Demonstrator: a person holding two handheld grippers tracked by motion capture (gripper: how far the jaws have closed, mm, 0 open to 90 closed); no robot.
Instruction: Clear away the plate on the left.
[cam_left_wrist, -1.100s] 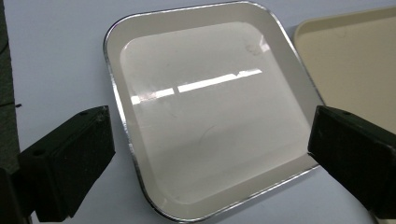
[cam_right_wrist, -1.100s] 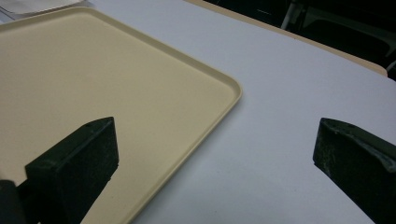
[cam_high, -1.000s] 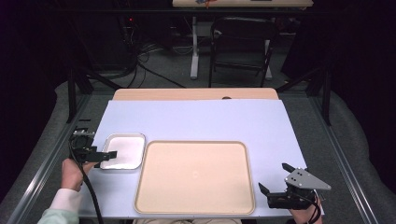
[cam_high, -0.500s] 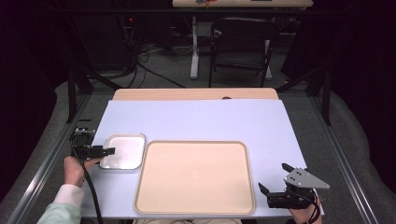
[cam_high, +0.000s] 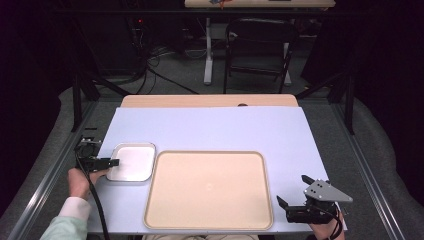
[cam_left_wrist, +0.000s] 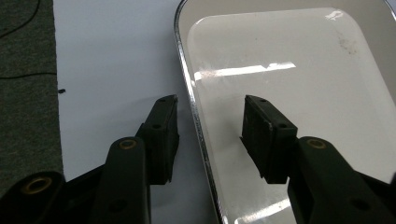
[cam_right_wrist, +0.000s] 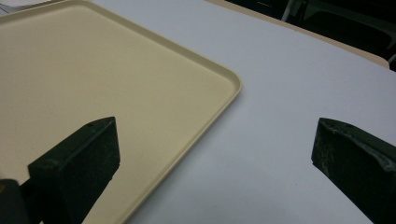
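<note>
Table w/ pale sheet. Big beige tray: its corner lies between the right gripper jaws, spread wide, nothing held. Small metal tray: rim runs between the left gripper jaws, one inside, one outside; they've just been closing, not yet pinching it.

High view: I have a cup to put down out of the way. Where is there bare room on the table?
The widest bare patch is the blue mat behind the small metal tray and the beige tray. A strip lies right of the beige tray, ahead of the right gripper. It is tight at the left edge, where the left gripper straddles the metal tray's rim.
</note>
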